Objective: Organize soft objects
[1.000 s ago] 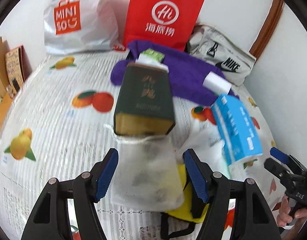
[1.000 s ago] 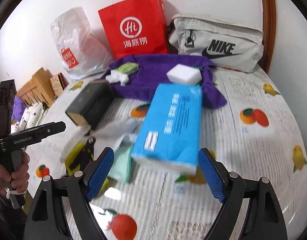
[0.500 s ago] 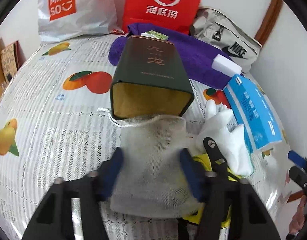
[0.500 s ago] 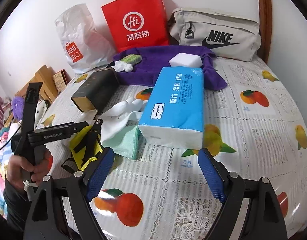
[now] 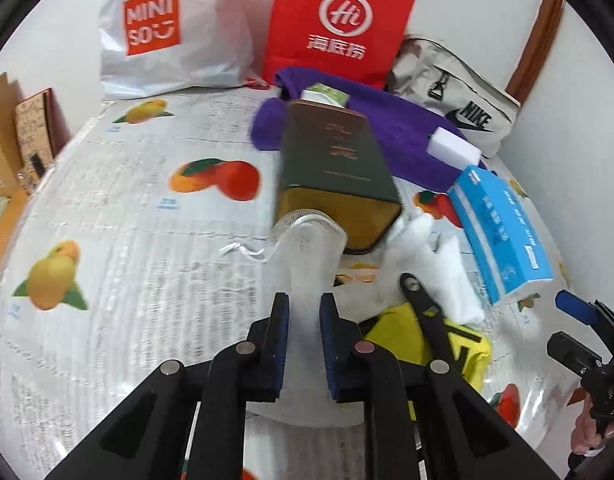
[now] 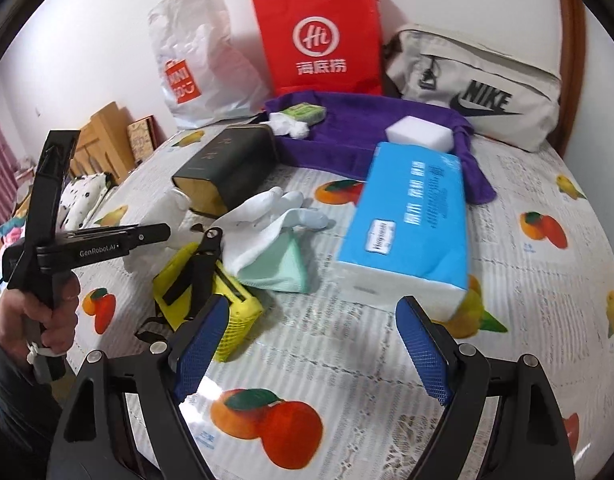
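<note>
step: mesh pouch (image 5: 307, 248) lift | left hand-held gripper (image 5: 303, 312) closed on pouch, its mouth at the tin (image 5: 335, 168) | right hand-held gripper (image 6: 311, 344) wide open, empty, short of tissue pack (image 6: 407, 224) | advice: pouch to be raised slowly, drawstring (image 5: 243, 250) kept clear of tin

Left claw (image 5: 303, 344) pinched nearly closed; right claw (image 6: 313, 354) spread wide.

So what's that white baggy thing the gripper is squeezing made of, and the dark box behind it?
The white pouch looks like thin see-through mesh fabric: it bunches between the left gripper and has a drawstring. The dark box looks like metal, maybe tin, with a smooth sheen and gold inside.
</note>
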A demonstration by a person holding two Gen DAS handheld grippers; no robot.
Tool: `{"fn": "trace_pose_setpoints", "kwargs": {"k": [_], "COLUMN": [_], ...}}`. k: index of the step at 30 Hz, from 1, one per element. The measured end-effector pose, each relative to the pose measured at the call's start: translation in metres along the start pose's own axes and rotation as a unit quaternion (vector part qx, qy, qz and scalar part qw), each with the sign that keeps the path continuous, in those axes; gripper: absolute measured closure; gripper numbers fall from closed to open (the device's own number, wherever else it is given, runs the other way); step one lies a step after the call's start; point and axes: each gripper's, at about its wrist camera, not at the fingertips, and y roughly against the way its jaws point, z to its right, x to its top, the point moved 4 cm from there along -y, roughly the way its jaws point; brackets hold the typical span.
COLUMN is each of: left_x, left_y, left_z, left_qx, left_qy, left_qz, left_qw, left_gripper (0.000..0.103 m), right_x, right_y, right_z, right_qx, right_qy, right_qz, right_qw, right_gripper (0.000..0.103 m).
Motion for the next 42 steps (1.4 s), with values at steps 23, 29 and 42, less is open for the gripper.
{"fn": "trace_pose_setpoints", "kwargs": {"k": [23,29,42], "left_x": [-0.011,-0.011,-0.011], "left_y": [-0.019,-0.020,-0.018], "left_z": [-0.028,-0.028,-0.027], "left_qx": [0.012,0.007,0.004], "left_qy": [0.035,0.037,0.041], "left_qz": [-0.006,-0.003,-0.001], "left_qw": [0.9993,0.9993,0.9992], "left_gripper": [0.089,0.089,0.089], "right_x": [0.015,0.007,0.007], "right_y": [-0.052,-0.064,-0.047], "right_z": [-0.064,-0.076,-0.084], "right_qx": [0.084,0.077,0.071], "right_qy": [0.051,0.072,0.101], "right_qz": [-0.022,-0.040,-0.024], "right_qw": [0.995,0.994,0.992], "right_gripper": [0.041,0.052,0.071]}}
